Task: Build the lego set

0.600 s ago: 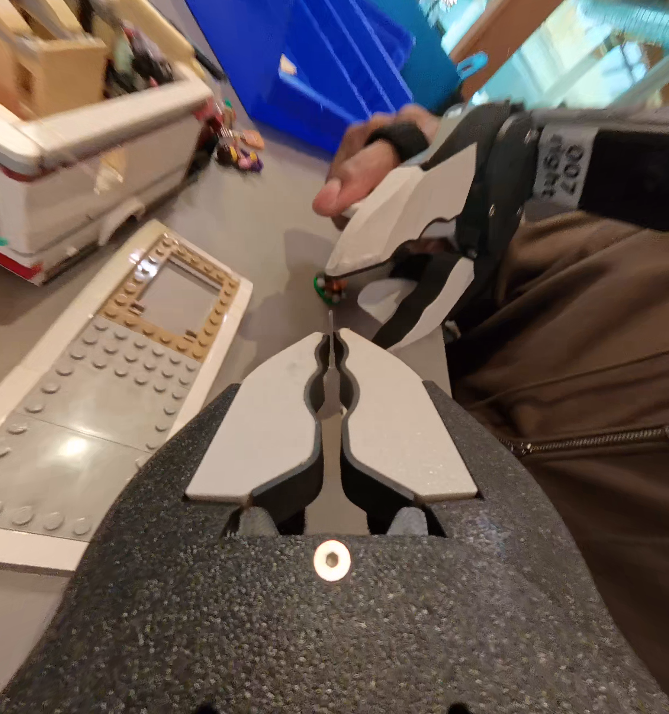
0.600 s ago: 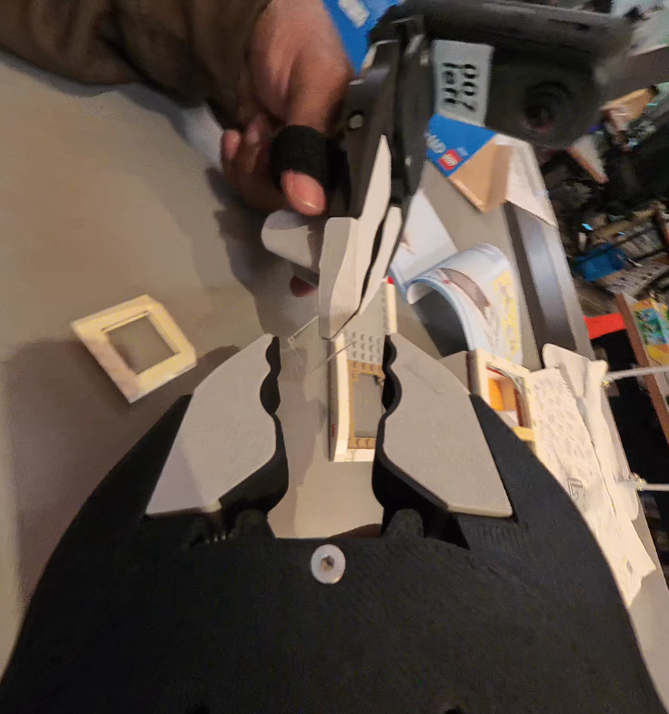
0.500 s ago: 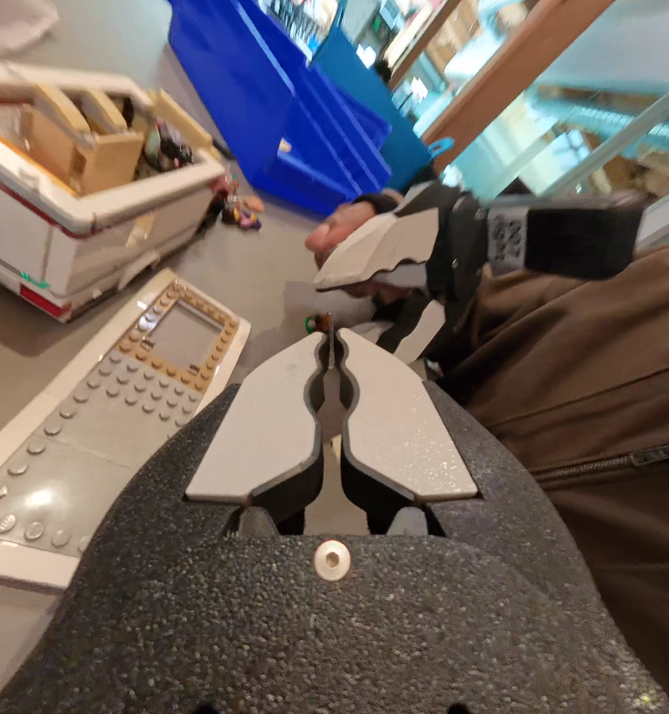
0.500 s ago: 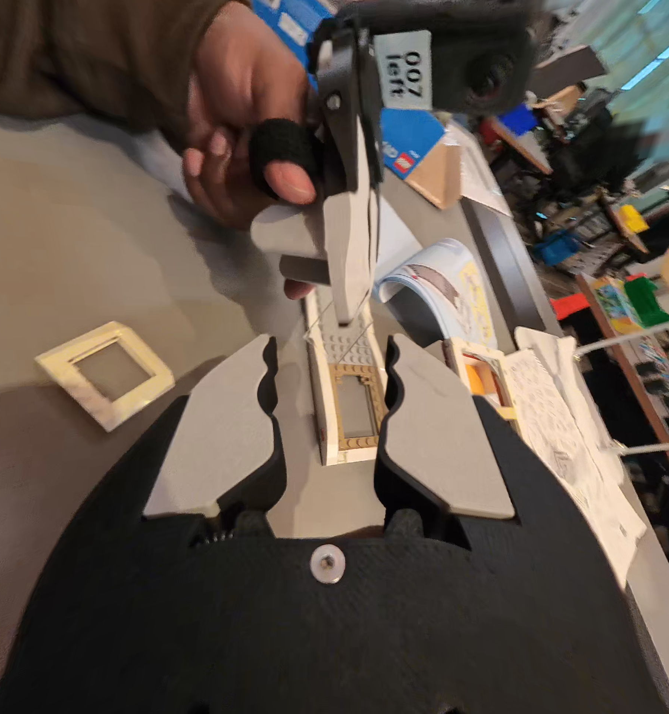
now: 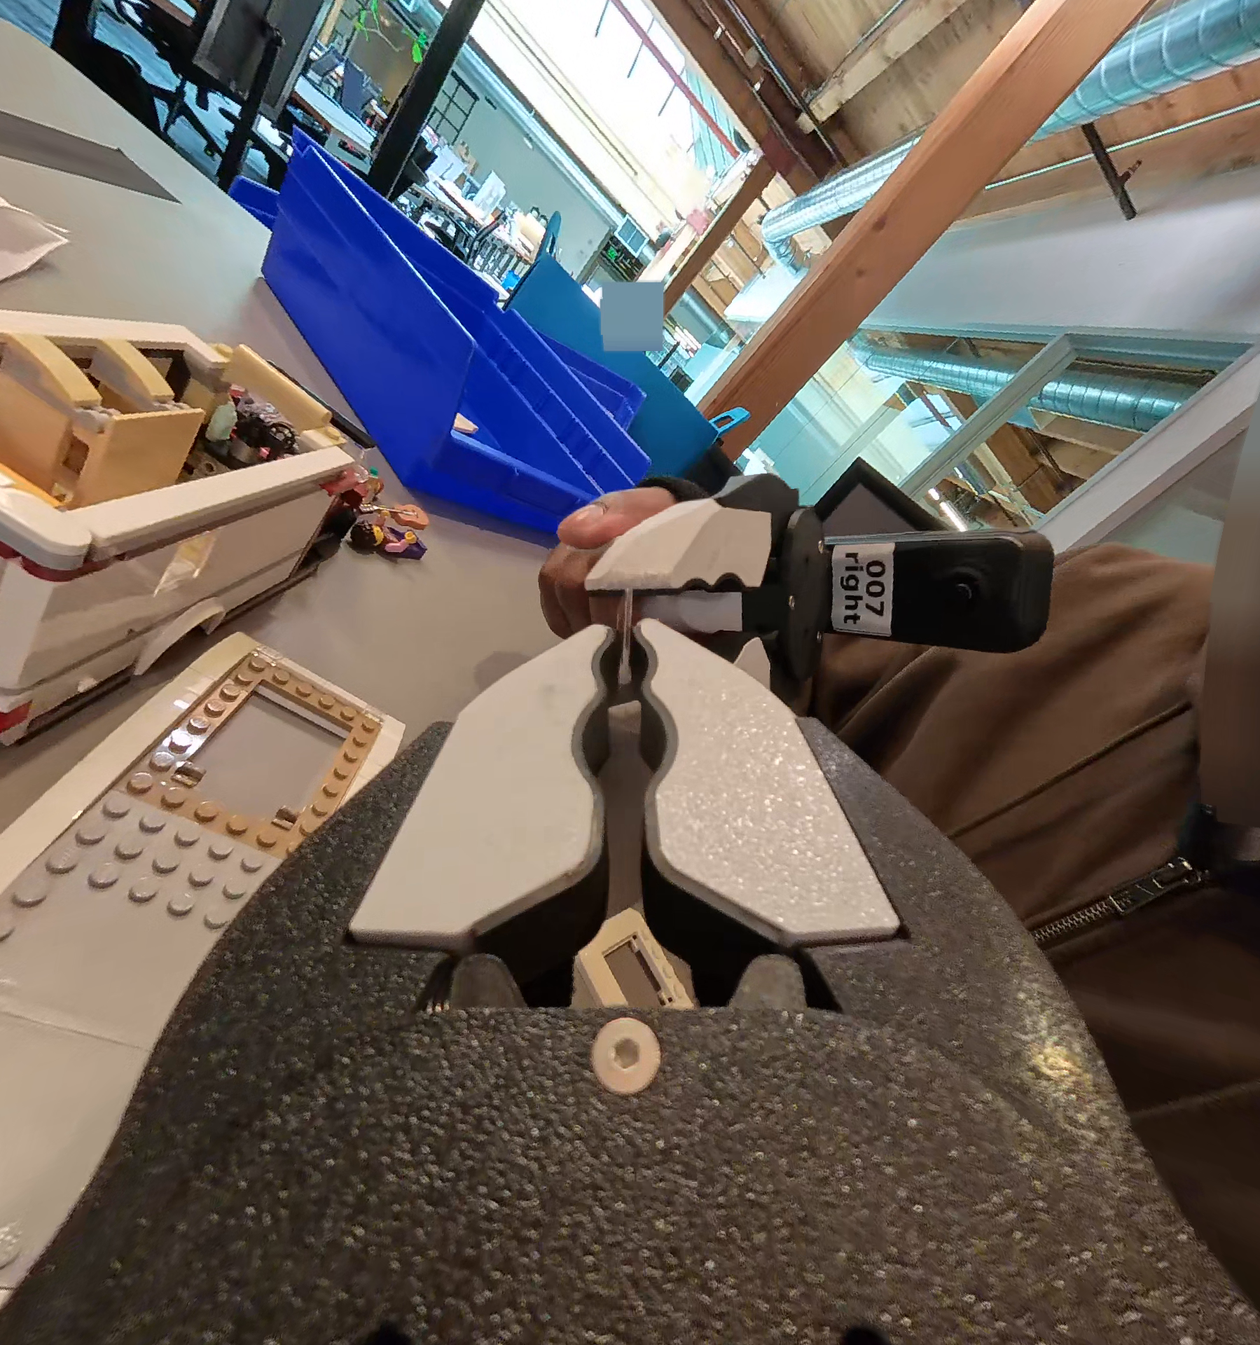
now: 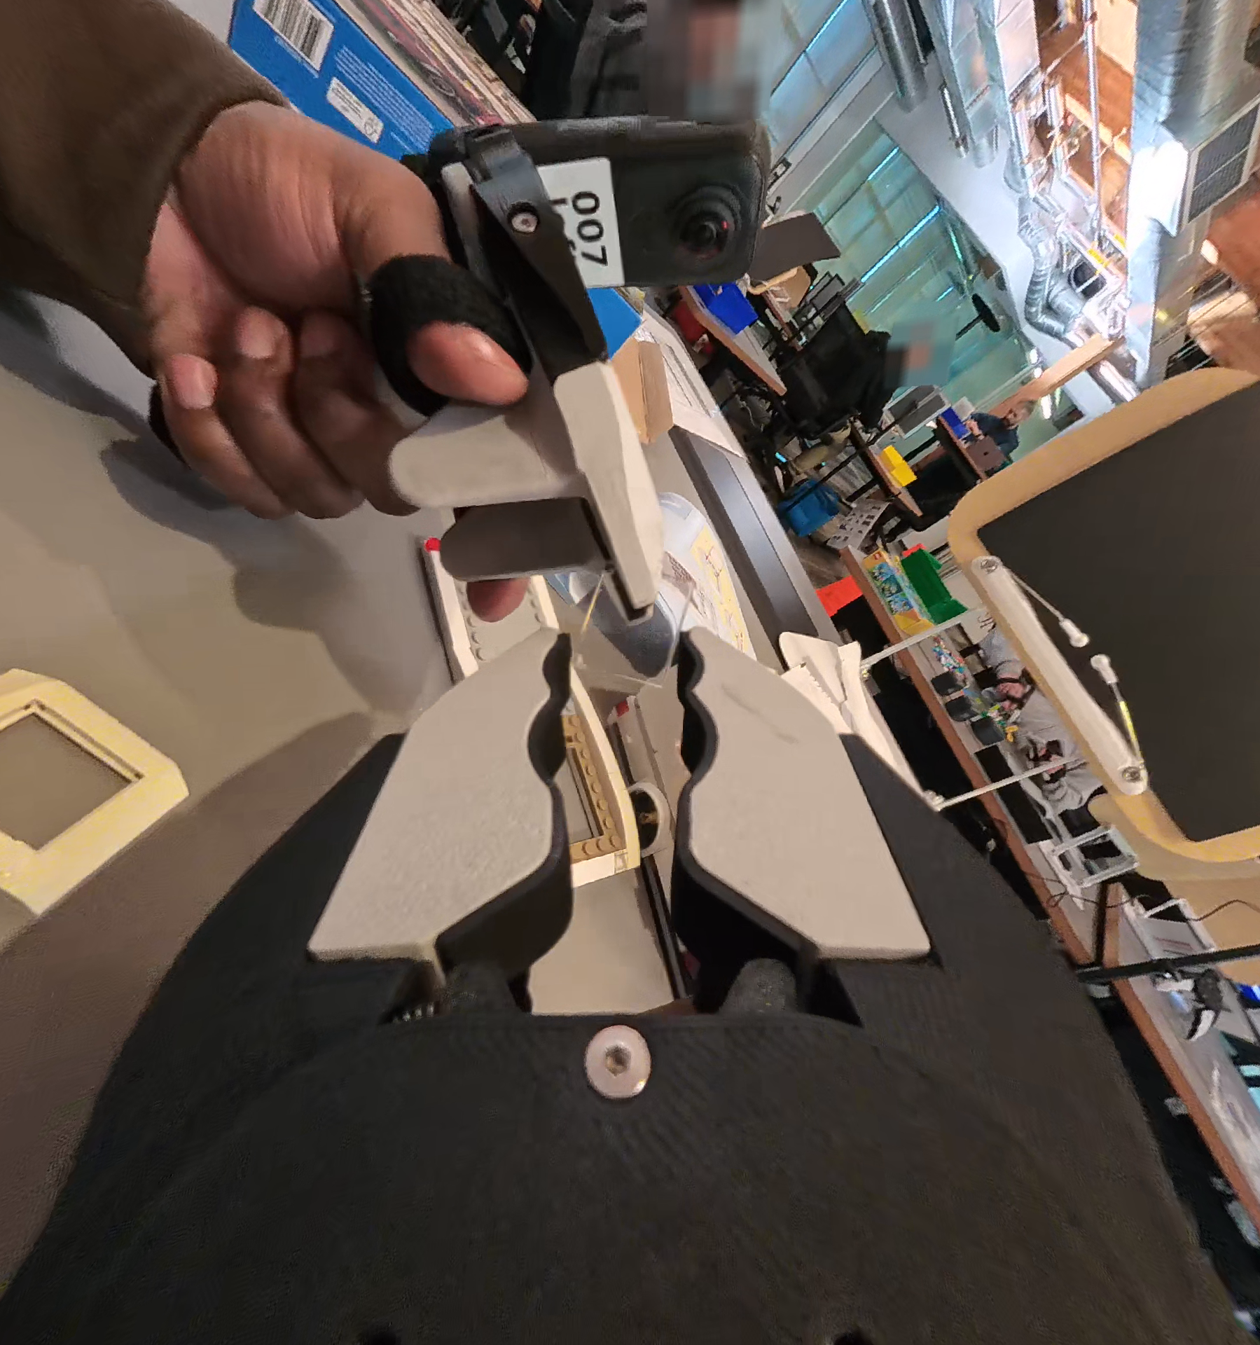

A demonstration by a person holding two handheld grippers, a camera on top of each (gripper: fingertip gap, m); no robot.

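My left gripper (image 5: 623,635) is shut on a thin clear plastic pane (image 5: 625,655), which stands edge-on up out of its fingertips. In the right wrist view the left gripper (image 6: 638,608) points down and pinches the pane (image 6: 623,659) at its top edge. My right gripper (image 6: 623,648) has its fingertips against the pane's two side edges and holds it across its width. In the left wrist view the right gripper (image 5: 612,586) comes in from the right, just beyond my left fingertips. Both are held above the grey table (image 5: 423,626).
A grey studded roof plate with a tan frame (image 5: 175,800) and a white camper body (image 5: 103,509) lie at the left. A cream window frame (image 6: 37,786) lies on the table. Blue bins (image 5: 430,378), minifigures (image 5: 386,528), an open booklet (image 6: 714,582) and a chair (image 6: 1158,619) are around. My left and right fingertips are right by each other.
Both grippers have lifted and tilted up. My right gripper's jaws have closed in from wide open onto the pane's side edges. The left gripper has stayed shut on the pane.
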